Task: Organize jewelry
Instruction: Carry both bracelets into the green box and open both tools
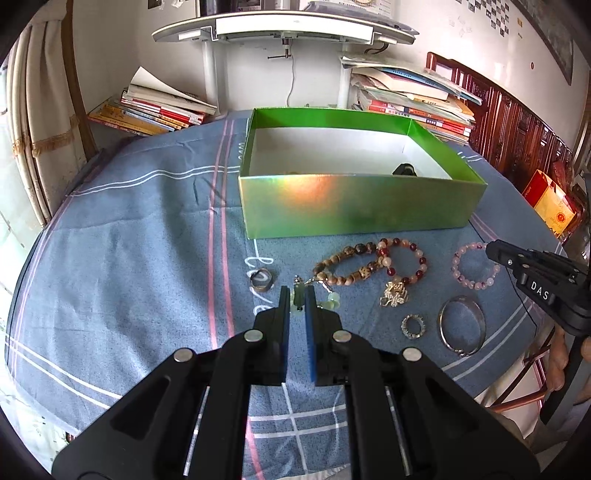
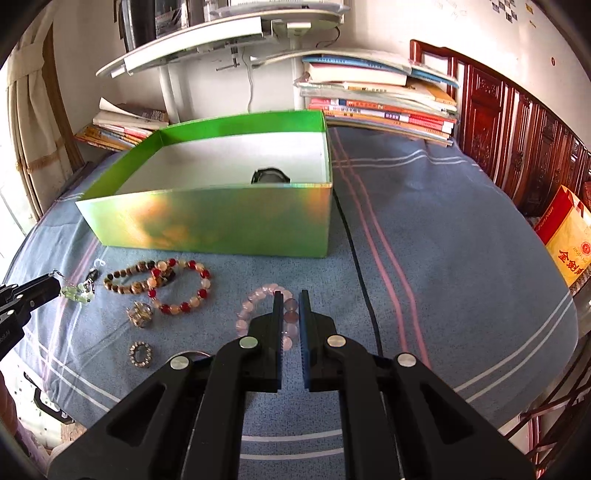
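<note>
A green box (image 1: 354, 206) stands open on the blue cloth, with a dark item (image 1: 404, 170) inside; it also shows in the right wrist view (image 2: 221, 225). In front lie a brown bead bracelet (image 1: 345, 267), a red and cream bracelet (image 1: 404, 260), a pink bracelet (image 1: 474, 269), a gold charm (image 1: 395, 295), a sparkly ring (image 1: 413, 326), a silver bangle (image 1: 461, 325) and a grey ring (image 1: 261, 279). My left gripper (image 1: 297, 297) is shut on a pale green pendant (image 1: 297, 298). My right gripper (image 2: 290, 304) is shut on the pink bracelet (image 2: 255, 299).
Stacks of books (image 1: 155, 109) lie behind the box on both sides, under a white shelf (image 1: 284, 31). A dark wooden screen (image 2: 517, 147) runs along the right. A red and yellow bag (image 2: 569, 240) stands at the right edge. A black cable (image 2: 358, 266) crosses the cloth.
</note>
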### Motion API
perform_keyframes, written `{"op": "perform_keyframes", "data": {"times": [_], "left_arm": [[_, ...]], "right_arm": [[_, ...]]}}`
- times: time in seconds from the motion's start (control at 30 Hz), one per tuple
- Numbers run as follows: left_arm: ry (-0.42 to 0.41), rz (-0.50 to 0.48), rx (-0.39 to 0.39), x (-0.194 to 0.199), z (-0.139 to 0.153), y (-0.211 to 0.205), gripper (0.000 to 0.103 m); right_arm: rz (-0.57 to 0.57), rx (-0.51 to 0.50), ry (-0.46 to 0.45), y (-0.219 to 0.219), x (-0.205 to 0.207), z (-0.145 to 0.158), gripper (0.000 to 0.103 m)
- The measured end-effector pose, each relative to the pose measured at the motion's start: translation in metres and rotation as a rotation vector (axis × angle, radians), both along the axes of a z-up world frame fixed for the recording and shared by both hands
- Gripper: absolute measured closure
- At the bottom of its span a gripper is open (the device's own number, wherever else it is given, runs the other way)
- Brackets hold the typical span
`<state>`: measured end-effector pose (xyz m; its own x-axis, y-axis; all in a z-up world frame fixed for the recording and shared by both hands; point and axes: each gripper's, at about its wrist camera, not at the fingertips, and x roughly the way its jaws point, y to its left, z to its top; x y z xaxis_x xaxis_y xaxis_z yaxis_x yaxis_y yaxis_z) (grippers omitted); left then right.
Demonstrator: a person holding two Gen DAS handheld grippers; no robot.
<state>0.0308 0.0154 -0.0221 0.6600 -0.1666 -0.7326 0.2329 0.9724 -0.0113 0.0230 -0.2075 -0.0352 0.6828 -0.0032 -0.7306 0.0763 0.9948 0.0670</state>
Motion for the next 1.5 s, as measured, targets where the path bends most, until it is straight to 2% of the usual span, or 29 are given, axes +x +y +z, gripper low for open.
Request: {"op": "perform_keyframes", "data": {"times": [0.33, 0.5, 0.63, 0.8, 0.93, 1.07, 1.13, 1.17, 1.2, 1.27, 1.4, 1.5], "left_arm": [[-0.082, 0.008, -0.001, -0.001, 0.036, 0.0, 0.095], [-0.114, 0.0, -0.013, 0.004, 0.053, 0.0, 0.095], [-0.152, -0.005, -0.008, 0.02, 0.069, -0.006, 0.095], [-0.181, -0.022, -0.005, 0.061, 0.087, -0.021, 0.095], [-0.166, -0.044, 0.021, 0.102, 0.085, -0.045, 0.095], [-0.075, -0.047, 0.042, 0.139, 0.06, -0.061, 0.095], [-0.033, -0.049, 0.044, 0.152, 0.045, -0.065, 0.094], [-0.02, -0.052, 0.041, 0.156, 0.039, -0.065, 0.094], [-0.01, -0.051, 0.034, 0.158, 0.035, -0.064, 0.091], [-0.006, -0.043, 0.031, 0.158, 0.032, -0.061, 0.068], [-0.051, -0.03, 0.031, 0.14, 0.041, -0.053, 0.063], [-0.087, -0.001, 0.054, 0.112, 0.049, -0.042, 0.053]], "right_arm": [[0.016, -0.024, -0.145, 0.005, -0.013, 0.052, 0.095], [0.03, -0.026, -0.186, 0.006, -0.007, 0.068, 0.095], [0.028, -0.026, -0.229, 0.005, 0.005, 0.087, 0.095], [0.018, -0.035, -0.276, -0.001, 0.034, 0.108, 0.095], [0.003, -0.04, -0.215, -0.004, 0.076, 0.098, 0.095], [0.011, -0.012, -0.097, -0.001, 0.113, 0.062, 0.095], [0.016, -0.011, -0.064, 0.002, 0.121, 0.046, 0.095], [0.015, -0.014, -0.061, 0.004, 0.122, 0.041, 0.092], [0.014, -0.014, -0.061, 0.005, 0.12, 0.038, 0.079], [0.024, 0.011, -0.059, 0.004, 0.114, 0.037, 0.064], [0.021, 0.007, -0.096, 0.003, 0.091, 0.052, 0.064], [0.024, 0.022, -0.127, -0.003, 0.062, 0.061, 0.064]]}}
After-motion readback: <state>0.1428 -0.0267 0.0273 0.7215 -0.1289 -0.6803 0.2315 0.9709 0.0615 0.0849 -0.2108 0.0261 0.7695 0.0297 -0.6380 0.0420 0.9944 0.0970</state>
